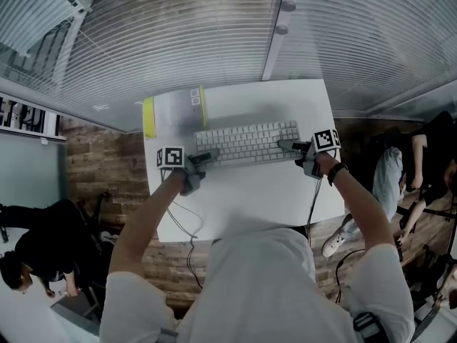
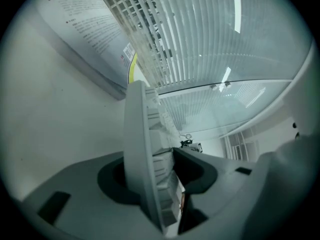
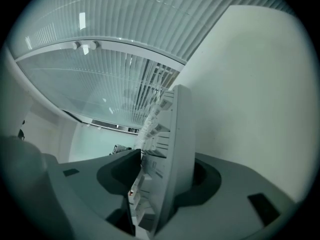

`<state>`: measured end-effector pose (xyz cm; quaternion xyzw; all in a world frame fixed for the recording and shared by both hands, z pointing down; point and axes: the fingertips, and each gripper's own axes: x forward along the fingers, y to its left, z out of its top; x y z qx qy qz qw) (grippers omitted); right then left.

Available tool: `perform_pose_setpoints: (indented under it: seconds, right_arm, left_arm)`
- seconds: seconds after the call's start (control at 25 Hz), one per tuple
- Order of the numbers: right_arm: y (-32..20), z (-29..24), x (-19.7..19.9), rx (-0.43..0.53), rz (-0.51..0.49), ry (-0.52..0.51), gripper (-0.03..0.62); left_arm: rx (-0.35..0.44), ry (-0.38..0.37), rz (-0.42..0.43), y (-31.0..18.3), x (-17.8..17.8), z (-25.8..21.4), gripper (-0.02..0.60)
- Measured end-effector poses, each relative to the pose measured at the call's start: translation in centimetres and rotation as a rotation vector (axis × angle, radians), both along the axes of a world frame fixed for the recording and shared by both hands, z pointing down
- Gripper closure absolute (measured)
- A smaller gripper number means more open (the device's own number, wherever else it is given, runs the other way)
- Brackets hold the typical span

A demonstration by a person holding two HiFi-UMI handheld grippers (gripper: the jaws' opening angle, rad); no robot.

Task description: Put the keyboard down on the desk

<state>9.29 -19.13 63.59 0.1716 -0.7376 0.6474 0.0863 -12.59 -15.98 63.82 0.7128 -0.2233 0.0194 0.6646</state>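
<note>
One white desk (image 1: 250,191) (its near edge hidden behind the person's head) carries one yellow-edged package (image 1: 175,111) at the back left. One keyboard (image 1: 246,143) is at the desk's middle; whether it rests on the desk or hangs just above is unclear. There are two grippers. The left gripper (image 1: 207,156) clamps the keyboard's left end, and the right gripper (image 1: 285,146) straddles its right end, jaws slack around it.

keyboard (image 1: 248,143): white | desk (image 1: 250,191): white | box (image 1: 175,111): grey, yellow ends | floor (image 1: 93,164): brown planks
</note>
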Motion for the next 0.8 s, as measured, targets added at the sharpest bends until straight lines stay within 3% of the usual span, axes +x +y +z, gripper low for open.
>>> perform_pose_setpoints:
  seconds: [0.8]
  right_arm:
    - [-0.26,0.73,0.16,-0.075,0.057,0.001,0.379]
  left_arm:
    - [-0.083,0.023,-0.090,0.12,-0.11,0.89,0.393]
